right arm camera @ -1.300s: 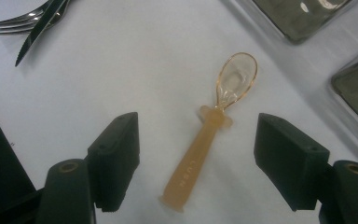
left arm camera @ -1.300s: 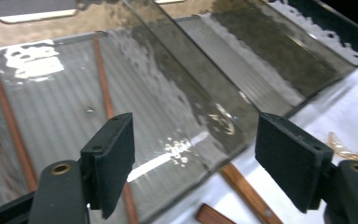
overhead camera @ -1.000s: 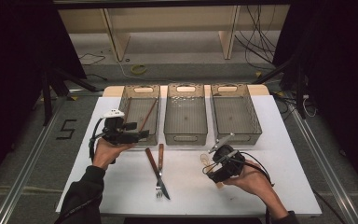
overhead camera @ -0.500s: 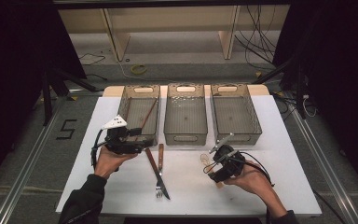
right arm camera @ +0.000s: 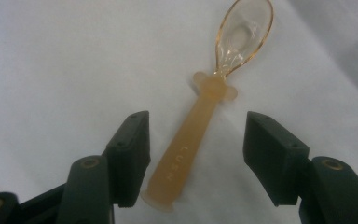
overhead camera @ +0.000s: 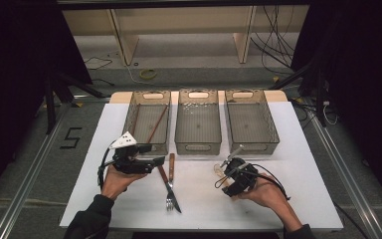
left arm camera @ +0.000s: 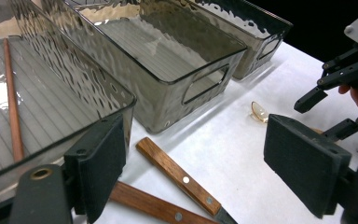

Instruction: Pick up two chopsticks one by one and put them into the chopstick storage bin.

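Now | bins [overhead camera: 198,121]: 3 | spoon [right arm camera: 200,121]: 1, between closing right tool [right arm camera: 193,156] jaws, ungripped | left tool [left arm camera: 193,172]: open, empty

The right gripper [overhead camera: 227,175] hides most of the spoon [overhead camera: 218,170].

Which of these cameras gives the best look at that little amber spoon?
The right gripper view: the spoon lies close up on the white table, handle between the right claw, whose jaws have just been closing without touching it. In the left gripper view its bowl peeks out; in the high view it is tiny beside that claw.
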Motion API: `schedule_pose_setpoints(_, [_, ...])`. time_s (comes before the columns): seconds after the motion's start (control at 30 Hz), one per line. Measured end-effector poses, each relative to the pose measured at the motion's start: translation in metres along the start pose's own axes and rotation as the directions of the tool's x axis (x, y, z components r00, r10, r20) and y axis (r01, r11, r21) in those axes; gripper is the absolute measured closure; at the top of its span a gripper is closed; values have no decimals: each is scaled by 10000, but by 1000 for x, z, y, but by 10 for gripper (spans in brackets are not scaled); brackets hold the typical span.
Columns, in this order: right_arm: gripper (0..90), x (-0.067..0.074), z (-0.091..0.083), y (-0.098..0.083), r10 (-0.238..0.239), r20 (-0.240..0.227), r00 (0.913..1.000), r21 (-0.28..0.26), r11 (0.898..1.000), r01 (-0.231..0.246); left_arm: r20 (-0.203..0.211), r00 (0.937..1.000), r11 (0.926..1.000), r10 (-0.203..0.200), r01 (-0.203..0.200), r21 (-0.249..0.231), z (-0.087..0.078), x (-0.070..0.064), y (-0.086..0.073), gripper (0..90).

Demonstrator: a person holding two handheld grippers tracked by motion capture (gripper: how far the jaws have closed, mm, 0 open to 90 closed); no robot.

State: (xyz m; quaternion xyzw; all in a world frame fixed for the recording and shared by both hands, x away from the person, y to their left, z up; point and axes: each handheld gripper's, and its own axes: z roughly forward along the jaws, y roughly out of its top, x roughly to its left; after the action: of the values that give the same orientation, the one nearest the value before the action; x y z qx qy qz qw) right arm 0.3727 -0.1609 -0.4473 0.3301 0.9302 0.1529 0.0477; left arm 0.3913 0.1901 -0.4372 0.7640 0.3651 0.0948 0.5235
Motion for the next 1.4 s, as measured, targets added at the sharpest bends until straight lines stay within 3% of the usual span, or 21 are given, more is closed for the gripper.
schedule_pose_setpoints(0.3, [489,1,6,1,-65,62,10000,259,9996,64,33,10000,10000,55,-54,-81,-3,-8,-10,207])
schedule_pose_setpoints(0.63, [567,1,11,2,-195,33,9998,361,9992,194,30,9997,9995,253,-254,208,-2,-12,-19,207])
schedule_pose_setpoints(1.07, [644,3,14,4,-346,83,9994,444,9984,342,83,9998,9995,204,-206,221,-2,-12,-24,208])
schedule_pose_setpoints(1.4, [760,7,14,6,-581,48,9983,510,9970,577,125,9997,9995,219,-222,227,-3,-13,-25,212])
